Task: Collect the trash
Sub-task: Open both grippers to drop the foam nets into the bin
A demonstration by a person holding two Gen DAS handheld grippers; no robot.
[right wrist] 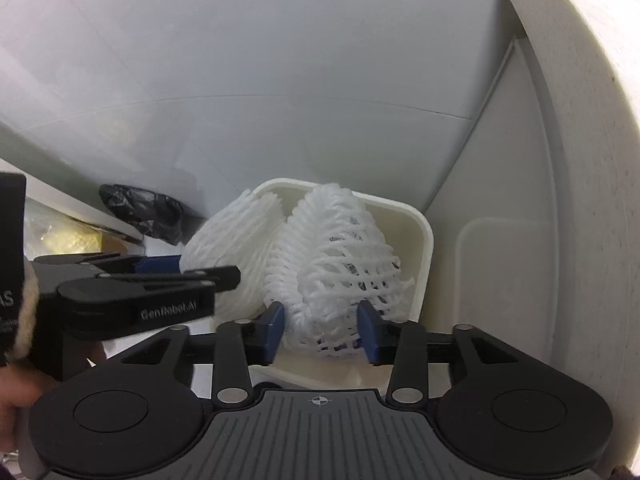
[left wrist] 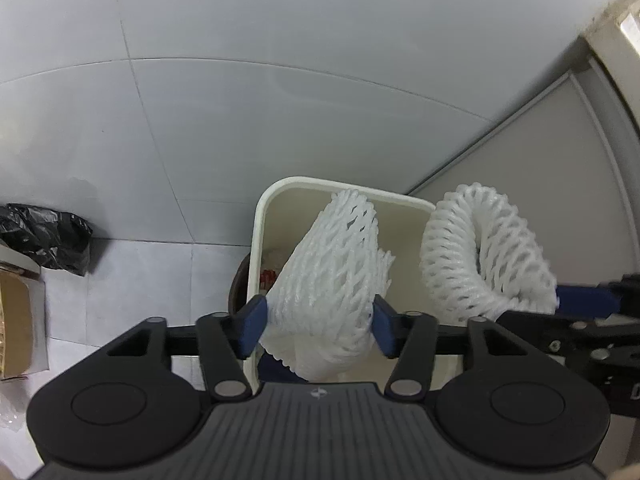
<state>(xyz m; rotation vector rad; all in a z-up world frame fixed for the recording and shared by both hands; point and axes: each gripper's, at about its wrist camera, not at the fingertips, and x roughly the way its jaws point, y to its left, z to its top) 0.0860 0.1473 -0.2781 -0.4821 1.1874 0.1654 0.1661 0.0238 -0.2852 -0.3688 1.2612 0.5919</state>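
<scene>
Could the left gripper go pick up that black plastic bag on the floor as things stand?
Probably not yet: the left gripper has a white foam net between its fingers over the bin; the black bag lies clear.

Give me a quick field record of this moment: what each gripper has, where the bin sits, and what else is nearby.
left gripper: white foam net between its blue pads, over the bin
right gripper: second foam net between its pads, over the same bin
grip: pads touch both nets; firm hold or just released, cannot tell
bin: cream, open top, on the floor in a corner; some trash inside
black bag: crumpled, left of the bin
cardboard box: far left
</scene>
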